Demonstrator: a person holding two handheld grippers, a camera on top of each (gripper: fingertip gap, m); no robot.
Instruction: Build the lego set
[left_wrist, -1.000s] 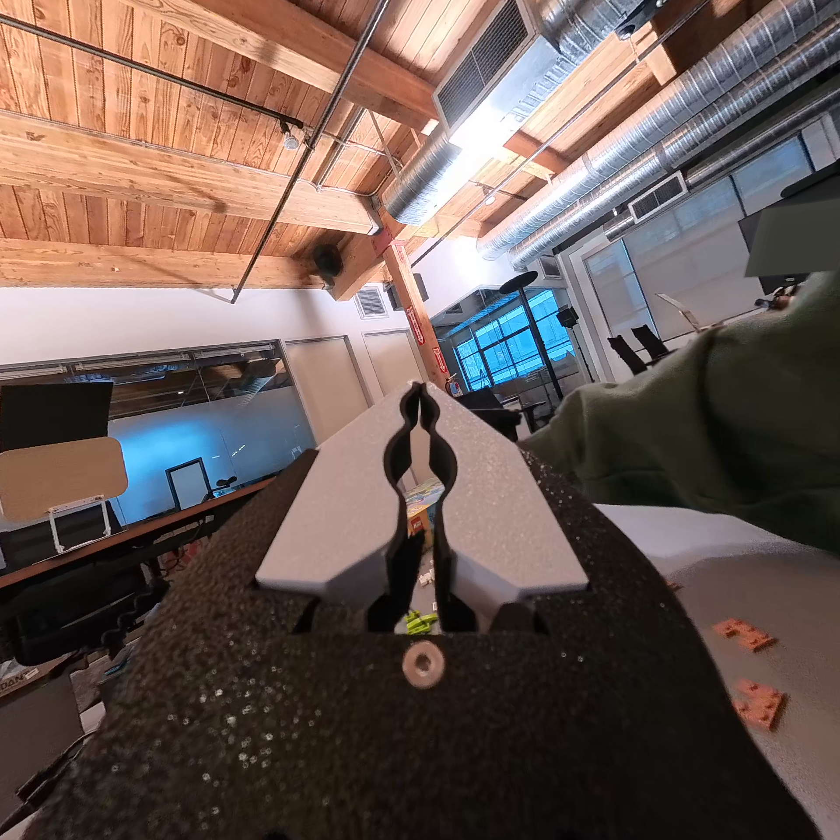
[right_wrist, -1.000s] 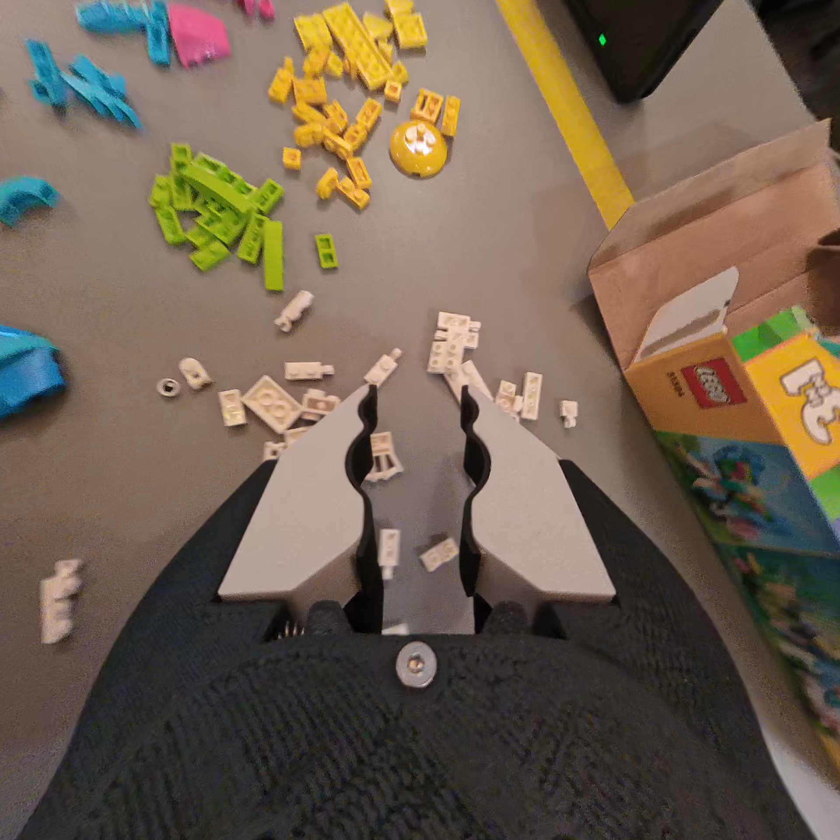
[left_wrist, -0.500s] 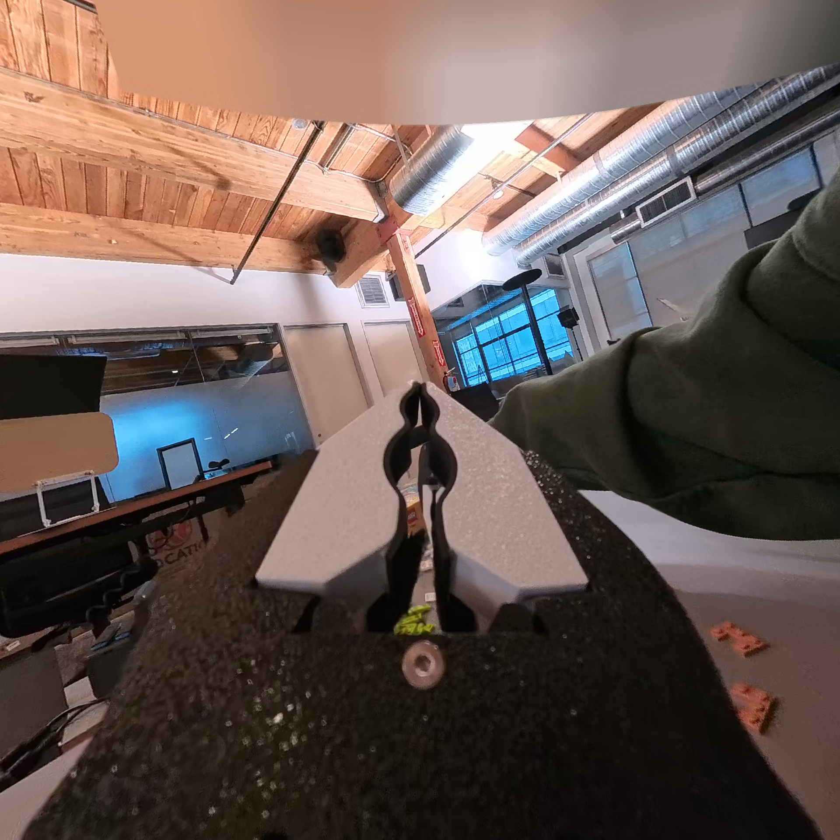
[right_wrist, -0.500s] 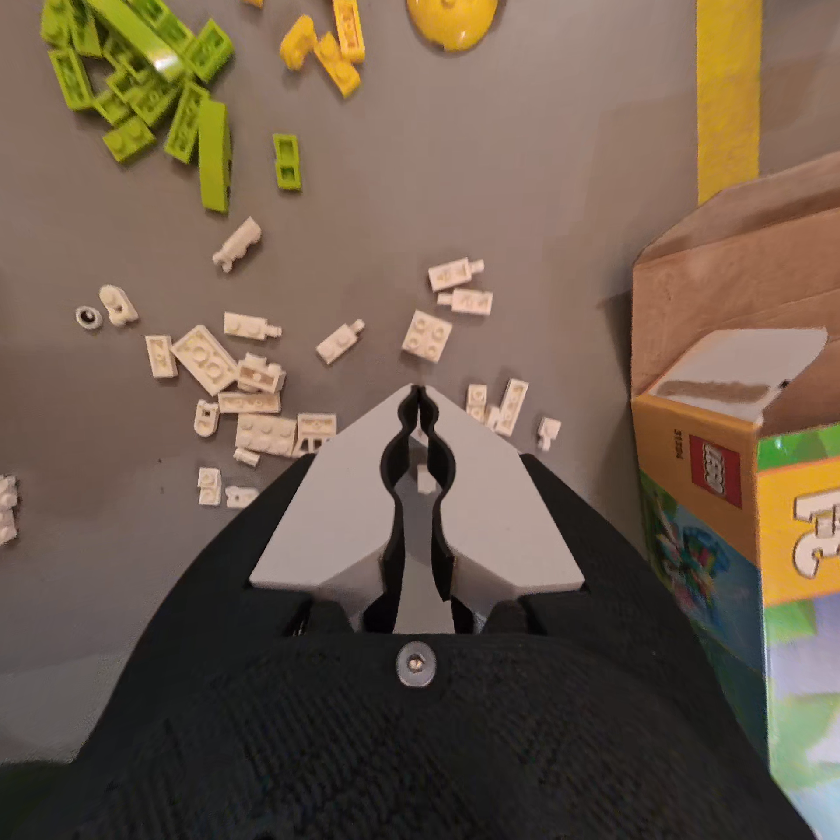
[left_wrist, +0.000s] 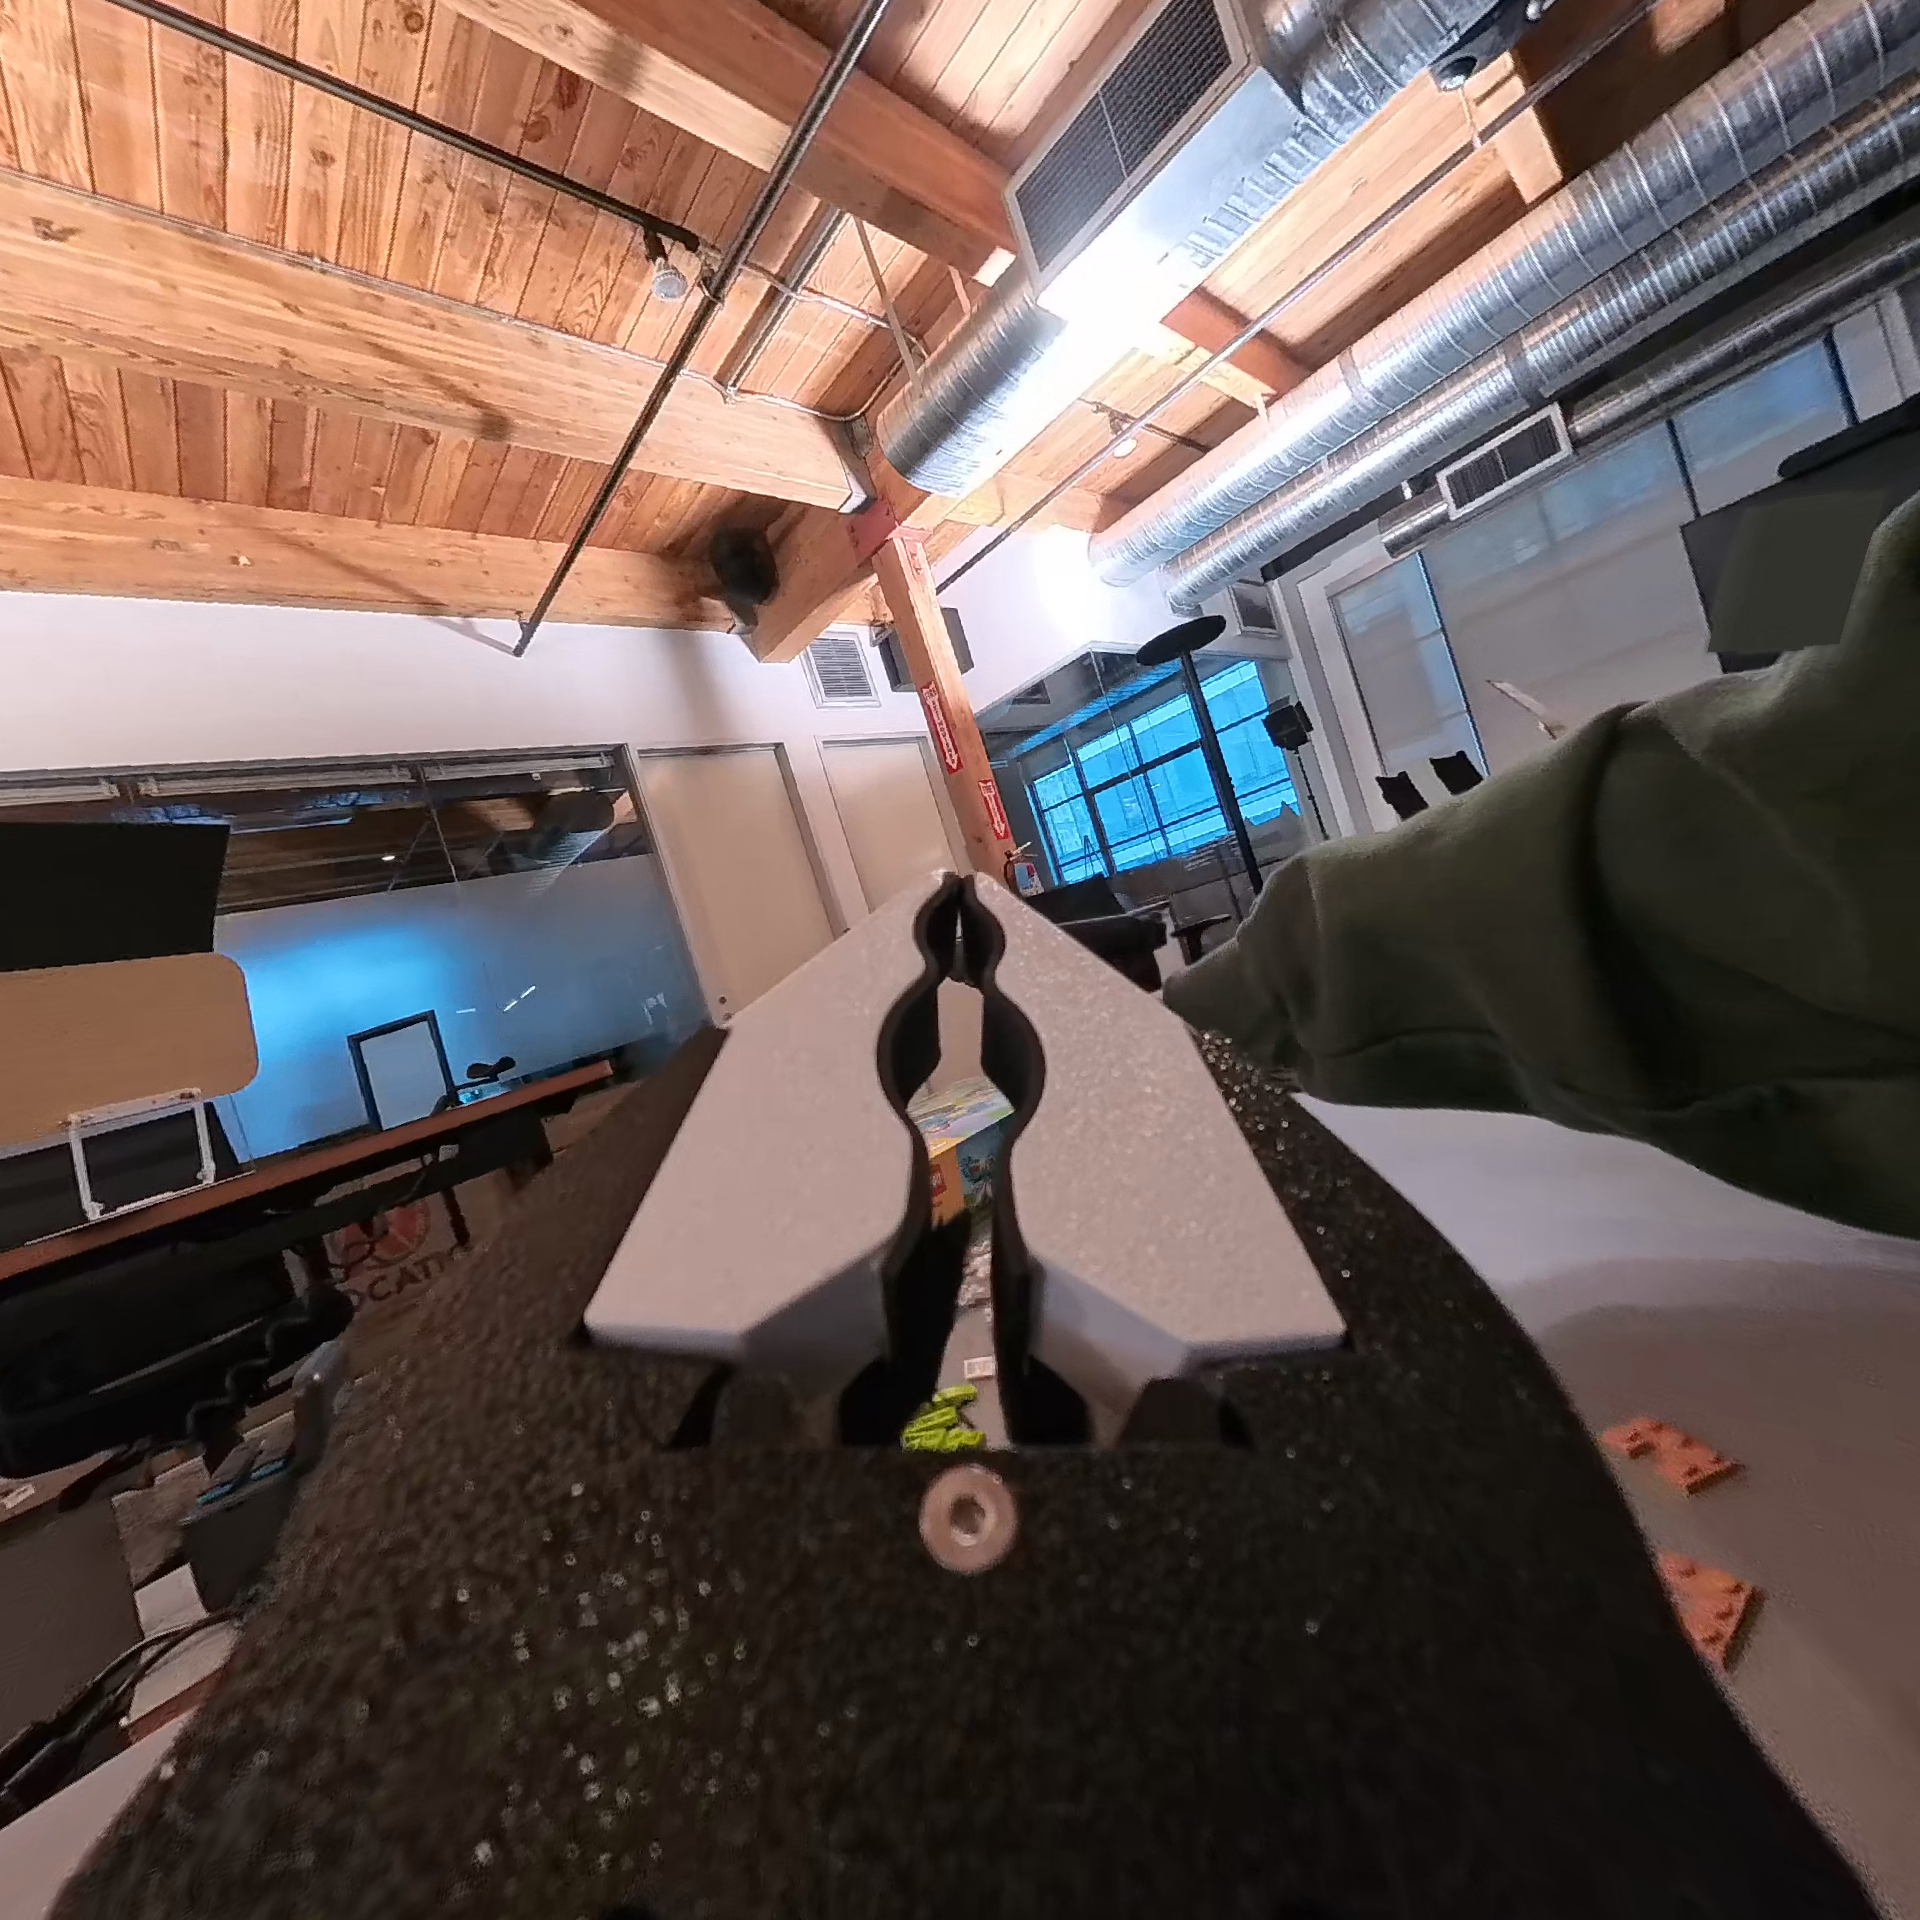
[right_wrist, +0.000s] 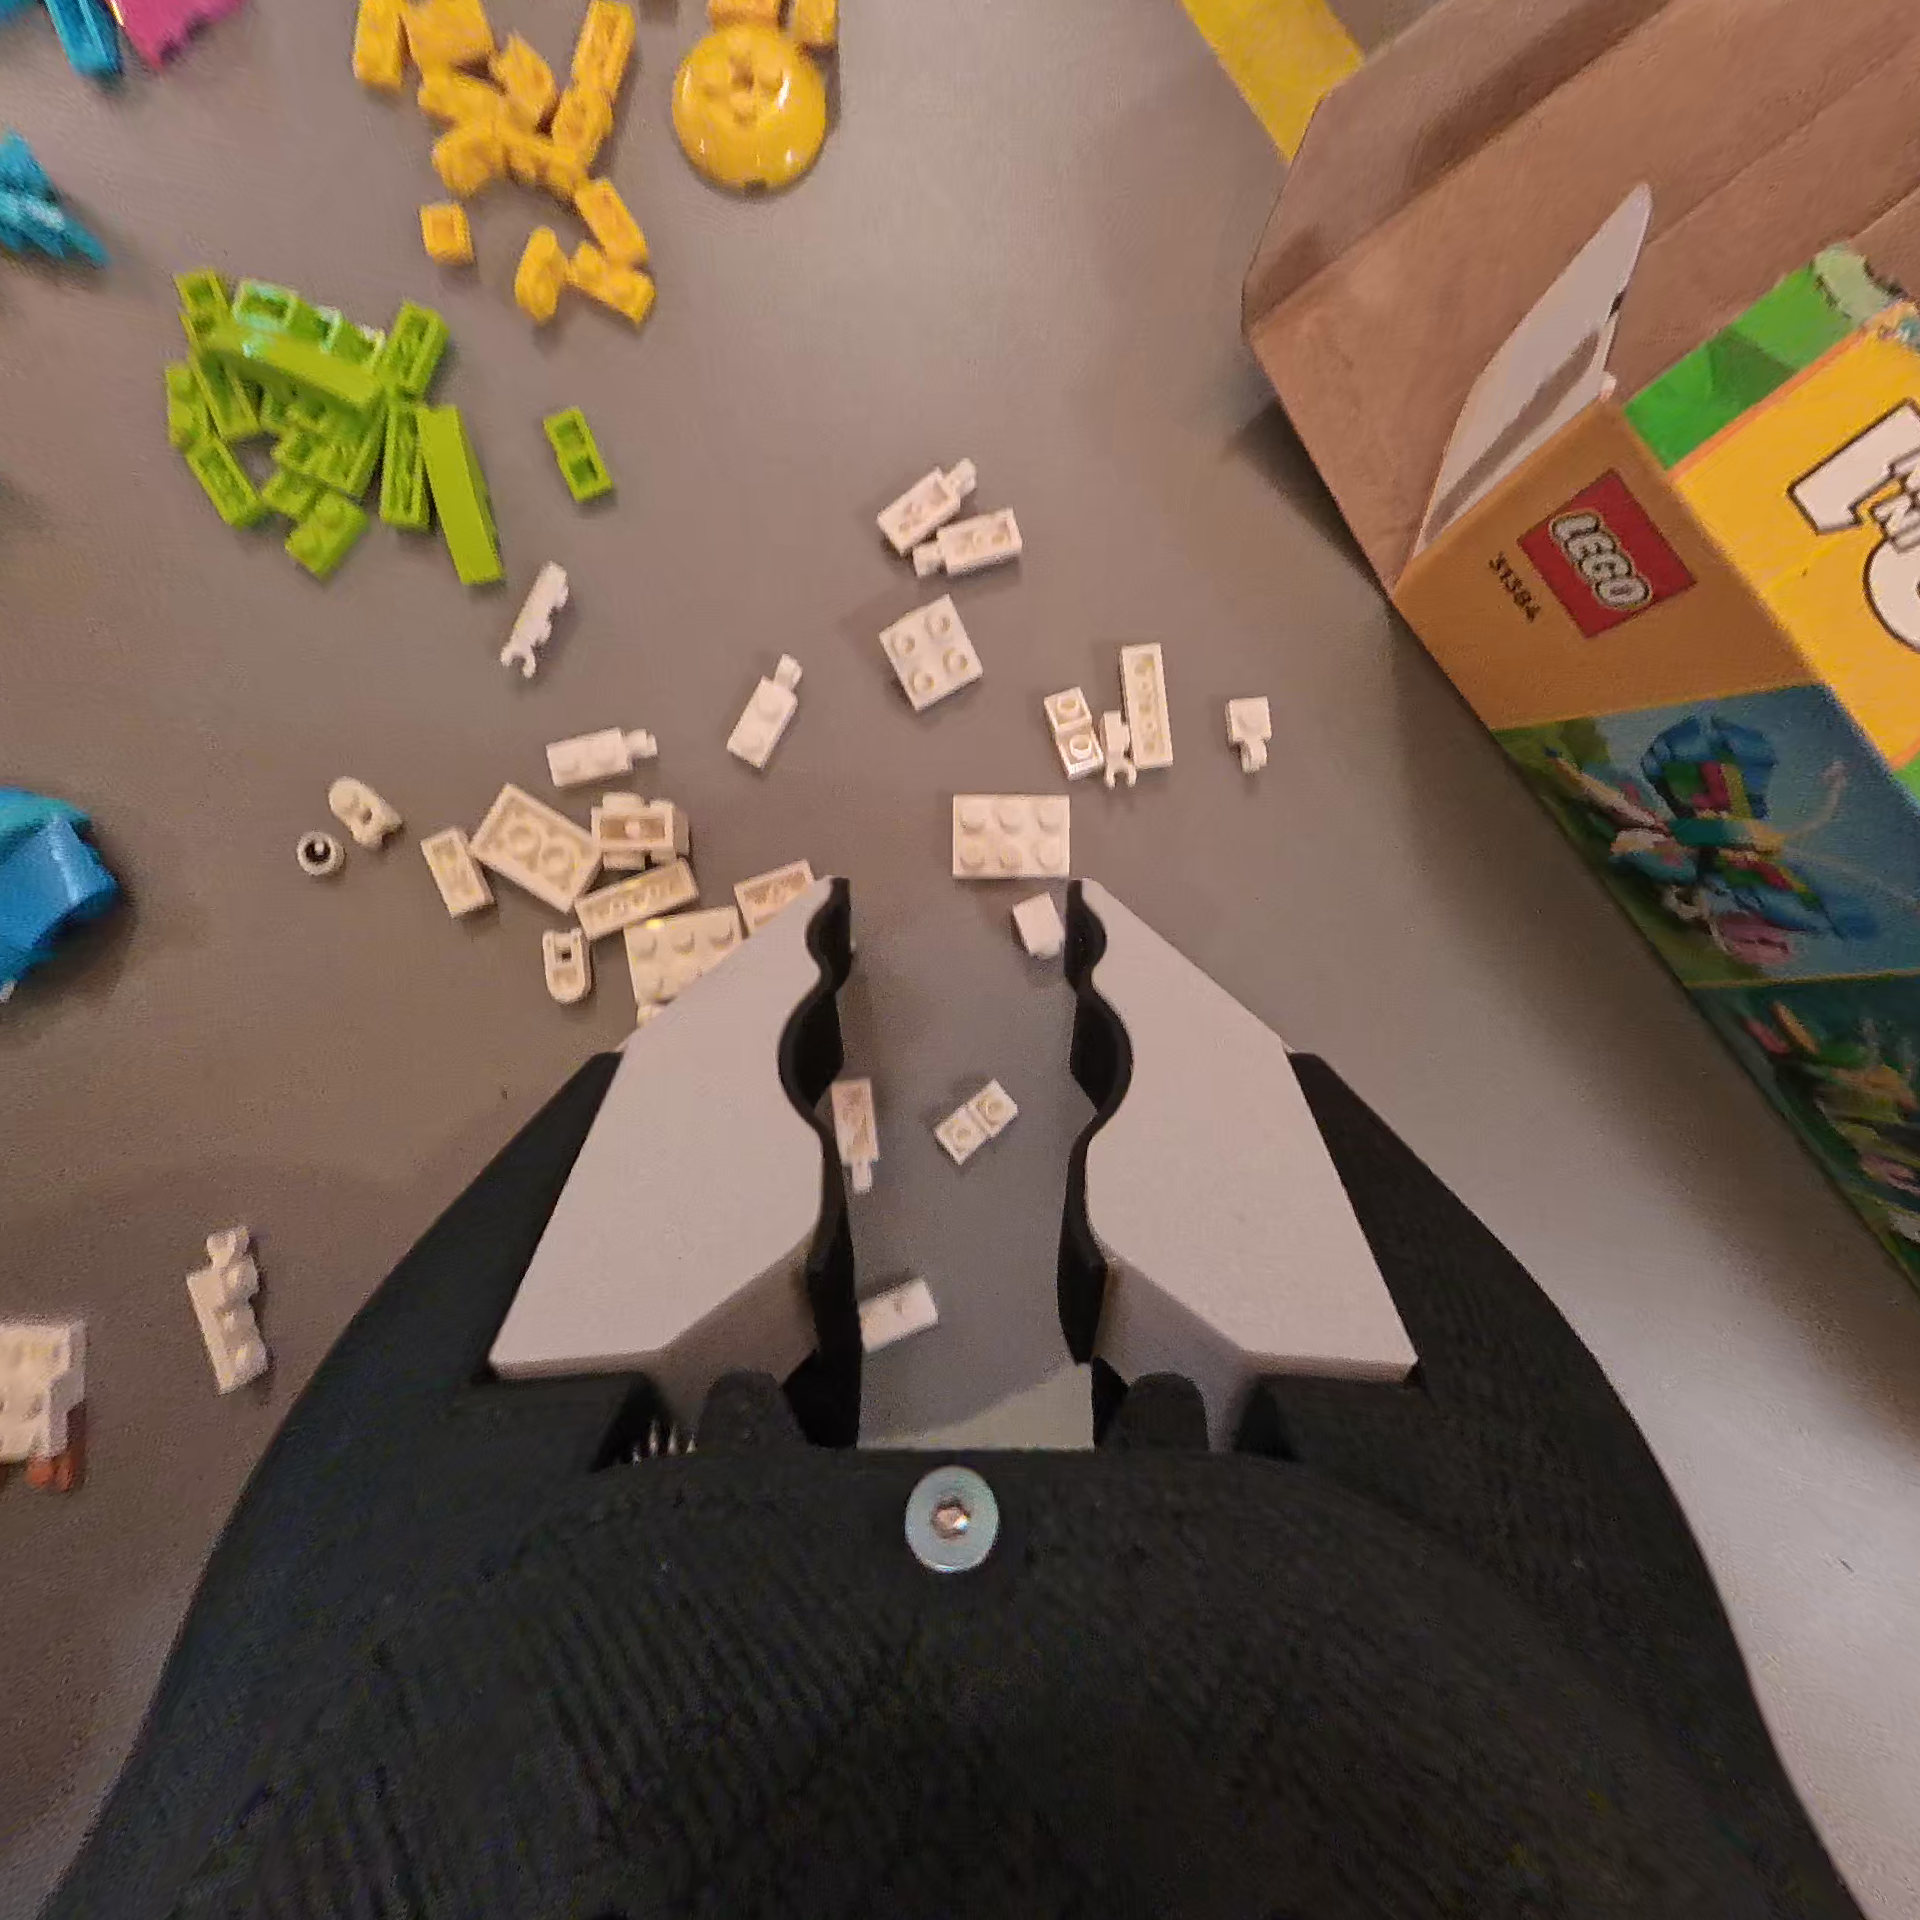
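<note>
The right gripper (right_wrist: 956, 904) hangs low over the grey counter (right_wrist: 935, 312), jaws spread wide with nothing between the pads but bare surface and a few loose white pieces. A small white cube (right_wrist: 1037, 925) sits just beside the right fingertip (right_wrist: 1091, 935), and a white six-stud plate (right_wrist: 1010, 835) lies just ahead of the tips. That crowding is the hazard: close here and the pads could catch the cube by a corner and flick it away, or nudge the plate. The white pile (right_wrist: 613, 883) at the left fingertip could get shoved too. The open cardboard box (right_wrist: 1558, 260) stands near on the right, so a wide swing might clip it. The left gripper (left_wrist: 958, 904) points up toward the wooden ceiling (left_wrist: 312, 312), jaws pressed together on nothing visible, close to a green sleeve (left_wrist: 1610, 987); a bump there is possible.
</note>
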